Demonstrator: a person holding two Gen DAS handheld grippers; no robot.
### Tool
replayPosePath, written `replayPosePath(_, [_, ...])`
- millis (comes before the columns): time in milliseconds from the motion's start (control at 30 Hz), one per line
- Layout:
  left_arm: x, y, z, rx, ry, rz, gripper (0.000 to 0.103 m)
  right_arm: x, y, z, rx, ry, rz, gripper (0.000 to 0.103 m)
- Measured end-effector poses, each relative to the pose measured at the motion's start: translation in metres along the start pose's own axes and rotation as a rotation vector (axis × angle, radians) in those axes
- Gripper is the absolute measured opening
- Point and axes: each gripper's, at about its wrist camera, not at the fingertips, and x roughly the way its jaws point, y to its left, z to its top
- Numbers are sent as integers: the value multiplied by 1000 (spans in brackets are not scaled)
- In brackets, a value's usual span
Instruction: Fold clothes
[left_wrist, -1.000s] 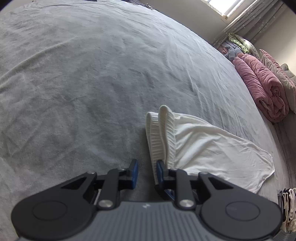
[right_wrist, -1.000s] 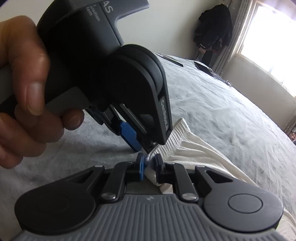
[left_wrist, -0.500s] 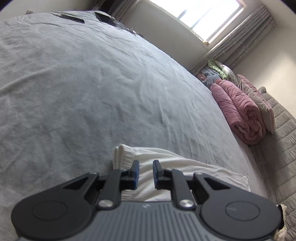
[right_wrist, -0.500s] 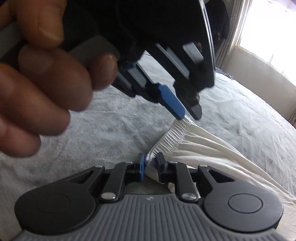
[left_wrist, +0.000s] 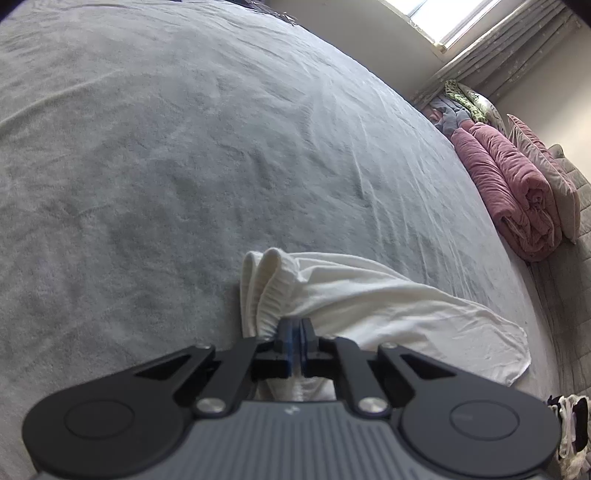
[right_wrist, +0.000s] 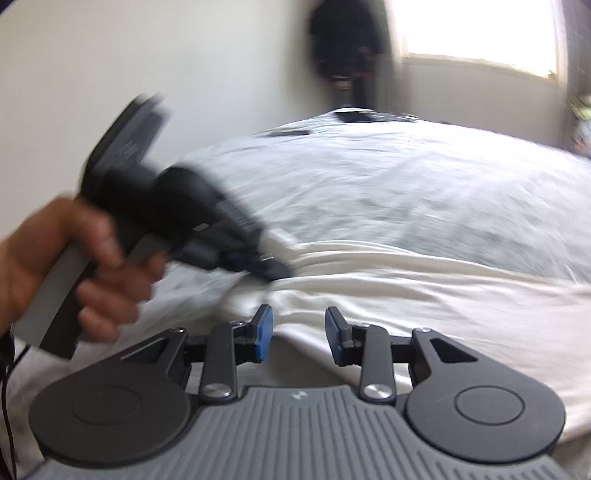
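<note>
Now the left gripper (left_wrist: 295, 334) has its blue pads pressed together on the ribbed band of the white garment (left_wrist: 369, 295); a second ago these pads stood apart and only one of them was touching the band. The garment lies on the grey bedspread (left_wrist: 184, 147), with its ribbed end bunched up at the pads and the rest spread flat to the right, toward the pink rolled blanket (left_wrist: 517, 195) at the edge of the bed.

The right gripper (right_wrist: 298, 332) was pinching a fold of the cloth before. Its jaws are opening now, and the white garment (right_wrist: 443, 295) lies under and beyond the separated pads, not squeezed by them. This view is blurred. In it, the person's hand (right_wrist: 74, 266) holds the left gripper (right_wrist: 271, 267), with its tip at the edge of the cloth.
</note>
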Motion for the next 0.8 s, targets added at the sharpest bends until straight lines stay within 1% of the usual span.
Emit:
replayPosePath(33, [0,-2,0,13,-1,10,6,2,-12,0,25,15,-19,36])
replayPosePath(100, [1,-4,-1,39,-4,29,5,5,-33,-7,62,76,-60,35])
replayPosePath(133, [2,-5,-1,48,-4,35,5,3,-42,-16,64,105,-76,29])
replayPosePath(167, [2,-4,-1,50,-4,38,5,-1,-43,-23,60,118,-81,26])
replayPosePath(200, [2,-3,-1,48,-3,39,4,-9,-41,-27,50,110,-76,26])
replayPosePath(267, [3,-1,0,48,0,42,4,-29,-61,-33,47,96,-85,26])
replayPosePath(333, [3,-1,2,49,3,46,3,-52,-87,-36,83,81,-128,30])
replayPosePath(433, [4,-4,5,59,6,57,3,-71,-118,-42,149,68,-199,30])
replayPosePath(533, [5,-8,6,73,5,73,3,-89,-150,-48,194,52,-247,29])
replayPosePath(667, [6,-9,7,72,2,81,3,-105,-184,-52,263,44,-365,30])
replayPosePath(700, [6,-9,8,67,2,80,3,-108,-188,-55,286,40,-378,33])
replayPosePath(767, [5,-9,8,57,0,77,3,-115,-187,-60,301,36,-383,33])
replayPosePath(800, [4,-8,9,55,-1,73,3,-119,-185,-62,305,33,-380,35])
